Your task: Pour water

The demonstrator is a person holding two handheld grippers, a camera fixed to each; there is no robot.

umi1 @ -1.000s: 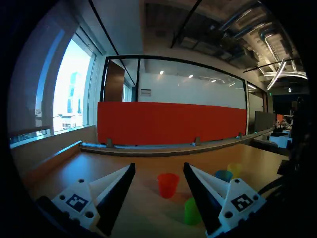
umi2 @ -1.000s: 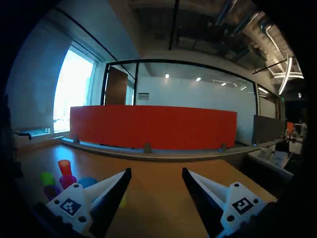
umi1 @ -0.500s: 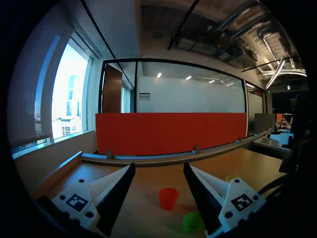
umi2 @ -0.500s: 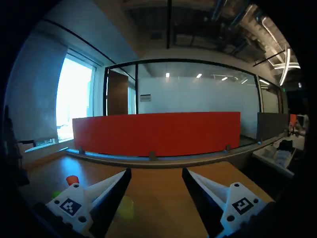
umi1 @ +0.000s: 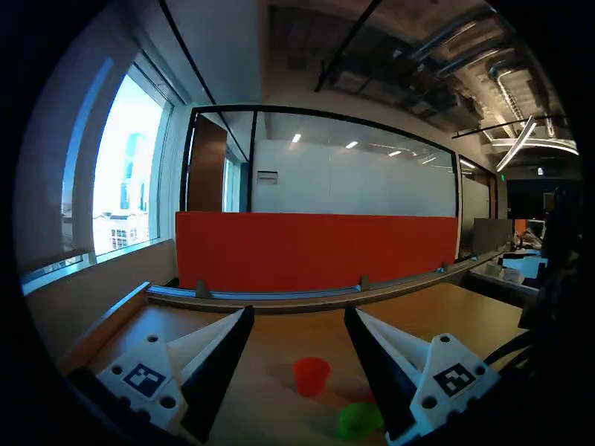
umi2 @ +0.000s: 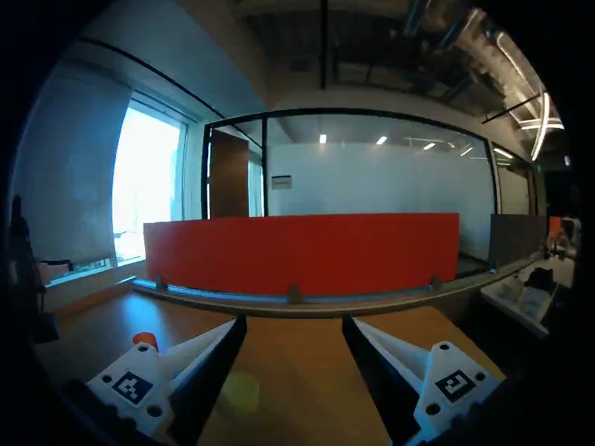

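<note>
Since your left gripper [umi1: 297, 309] and right gripper [umi2: 294, 320] both gape w/ nothing between, no cup's grasped yet. Red cup [umi1: 311, 375] and green cup [umi1: 359, 420] stand on the table [umi1: 446, 312] just ahead of the left one, prob. staged for pouring; orange divider [umi1: 316, 249] beyond.

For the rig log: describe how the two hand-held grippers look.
The left hand-held gripper has two wedge-shaped fingers tapering to points, white outside, black on the inner faces, each carrying a square black-and-white marker ringed by screw holes. The right hand-held gripper looks the same. Dark cables run beside the left one.
</note>
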